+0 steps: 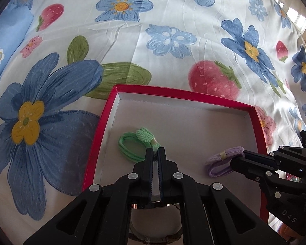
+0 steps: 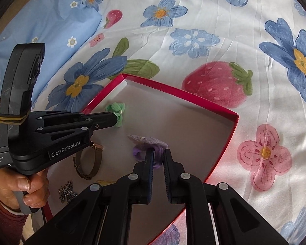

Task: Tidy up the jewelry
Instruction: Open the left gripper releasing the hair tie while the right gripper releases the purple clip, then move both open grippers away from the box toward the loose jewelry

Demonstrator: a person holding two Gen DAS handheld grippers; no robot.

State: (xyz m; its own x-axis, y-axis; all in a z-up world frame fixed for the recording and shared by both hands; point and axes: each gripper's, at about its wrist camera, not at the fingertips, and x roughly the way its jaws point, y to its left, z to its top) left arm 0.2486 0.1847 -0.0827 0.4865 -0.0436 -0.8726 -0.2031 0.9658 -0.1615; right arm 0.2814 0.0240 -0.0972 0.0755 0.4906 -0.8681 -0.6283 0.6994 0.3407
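A shallow red tray (image 1: 153, 88) with a grey floor lies on a flowered bedsheet. My left gripper (image 1: 155, 150) is shut on the knotted end of a green yarn hair tie (image 1: 130, 145), whose loop rests on the tray floor at the left. In the right wrist view the left gripper (image 2: 114, 118) pinches the green hair tie (image 2: 116, 107) near the red tray's (image 2: 193, 94) far corner. My right gripper (image 2: 159, 153) stands slightly open over a purple yarn hair tie (image 2: 146, 140), part of it between the fingers. The left wrist view shows the right gripper (image 1: 233, 161) at the purple hair tie (image 1: 224, 157).
A watch with a brown strap (image 2: 89, 163) and a dark chain (image 2: 67, 192) lie on the tray floor near its front. A person's hand (image 2: 26, 189) holds the left gripper's handle. A blue pillow (image 2: 40, 24) lies at the far left on the bedsheet (image 2: 214, 30).
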